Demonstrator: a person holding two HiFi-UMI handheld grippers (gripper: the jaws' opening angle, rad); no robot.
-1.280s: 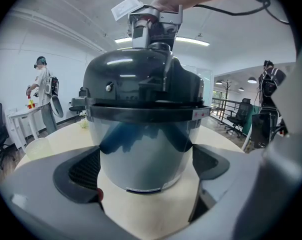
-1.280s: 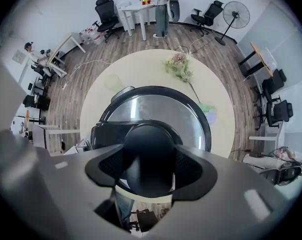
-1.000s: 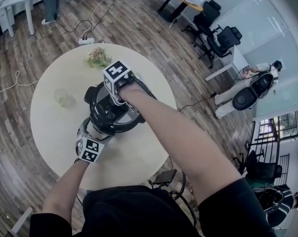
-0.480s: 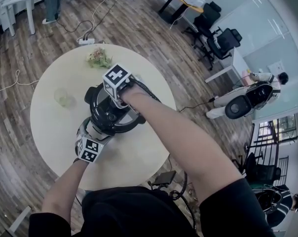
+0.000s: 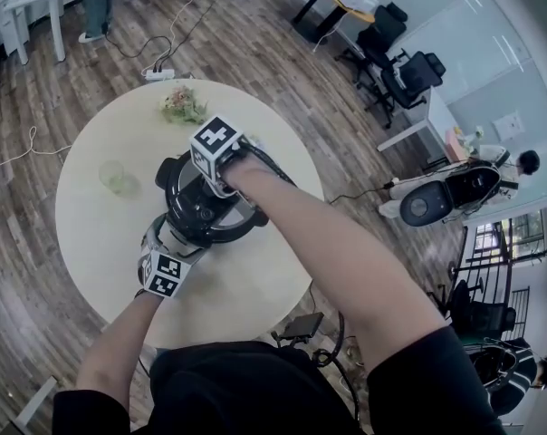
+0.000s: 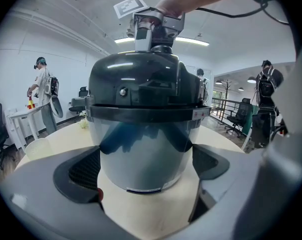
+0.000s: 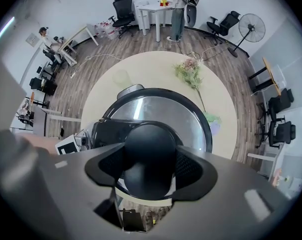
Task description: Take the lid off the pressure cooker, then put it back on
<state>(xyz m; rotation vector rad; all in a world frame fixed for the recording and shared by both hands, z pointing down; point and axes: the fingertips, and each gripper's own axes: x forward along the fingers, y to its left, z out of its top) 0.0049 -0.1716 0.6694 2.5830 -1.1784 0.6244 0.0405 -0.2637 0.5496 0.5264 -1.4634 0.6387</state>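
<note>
Pressure cooker: it is set upright near the middle of the round table (image 5: 83, 234), with the lid (image 6: 146, 79) seated on the cooker body (image 6: 146, 154).

Right gripper (image 7: 150, 169): it is pointed straight down over the lid, and its jaws are closed part-way on the black knob (image 7: 150, 149), which fills the gap between the two pads.

Left gripper (image 5: 167, 243): it is held low at the near-left side of the cooker. The silver wall of the body is taken between its jaws, and both pads are seen lying against that wall. This is judged to be a bracing hold.

Key relation: the knob lies directly under the right gripper, on the lid's own upright axis. The lid is round, so no long axis is offered across the table. The line that matters is vertical and is shared by knob, lid and gripper.

Nearer hand: the lid is reached by the right hand alone. The left is placed well below the rim, on the body only.

Step judged: the lid is gripped but not yet raised. A turn about the upright axis is probably called for before a straight lift.

Risk judged: the body may be dragged round if the brace slips.

Other things: a glass (image 5: 113, 178) and some flowers (image 5: 181, 107) are left well apart from the cooker.
</note>
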